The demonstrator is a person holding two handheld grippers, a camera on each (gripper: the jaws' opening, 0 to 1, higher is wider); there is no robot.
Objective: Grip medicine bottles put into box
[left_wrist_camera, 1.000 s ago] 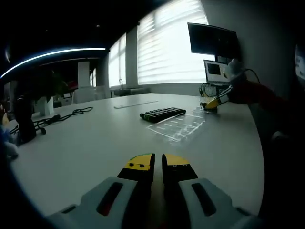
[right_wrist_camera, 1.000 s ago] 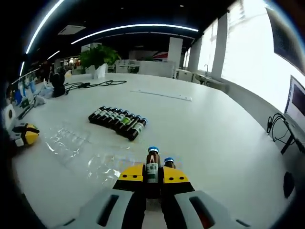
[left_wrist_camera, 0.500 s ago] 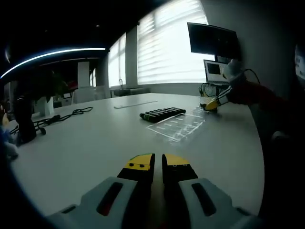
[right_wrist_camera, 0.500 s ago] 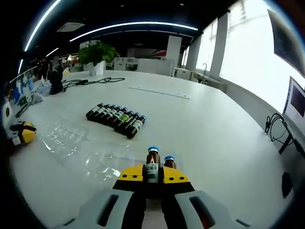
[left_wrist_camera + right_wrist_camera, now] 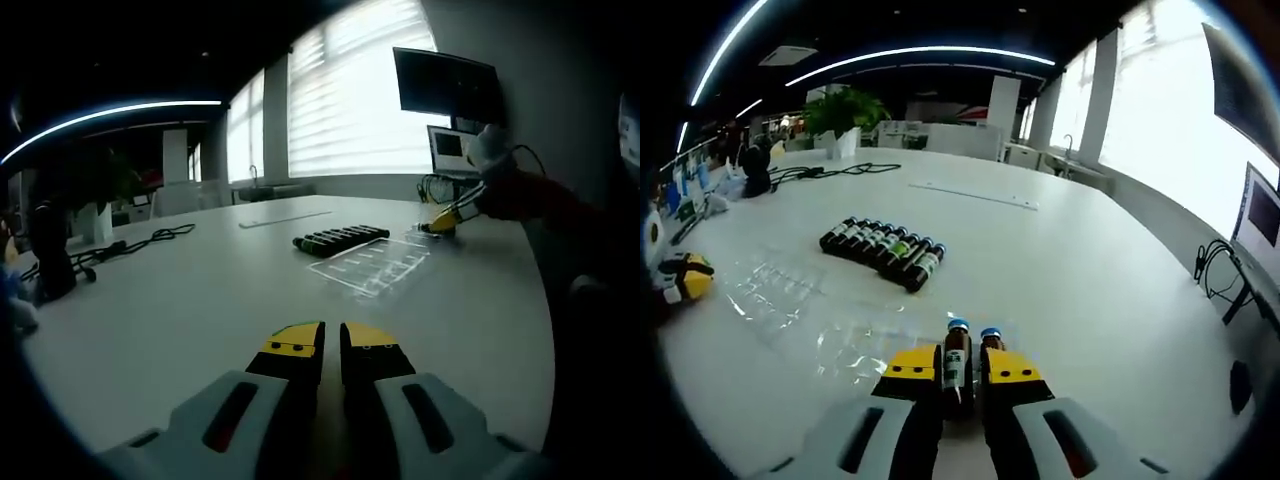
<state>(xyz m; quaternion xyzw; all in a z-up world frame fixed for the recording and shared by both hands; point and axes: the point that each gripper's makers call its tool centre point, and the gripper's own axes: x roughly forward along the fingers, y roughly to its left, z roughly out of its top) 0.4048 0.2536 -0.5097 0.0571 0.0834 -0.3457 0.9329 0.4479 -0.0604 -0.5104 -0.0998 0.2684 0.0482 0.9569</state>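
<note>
Right gripper [image 5: 960, 368] has its jaws clamped on an upright medicine bottle [image 5: 957, 352], lower centre of the right gripper view; a second blue-capped bottle [image 5: 990, 338] stands just beside it. Keep the grasp vertical and lift straight so the neighbour isn't tipped. Clear plastic box tray [image 5: 790, 300] lies flat on the desk [image 5: 1090, 290], left of centre, row of lying bottles [image 5: 883, 249] beyond it. Left gripper [image 5: 330, 348] idle low over the desk, jaws nearly together, holding nothing.
</note>
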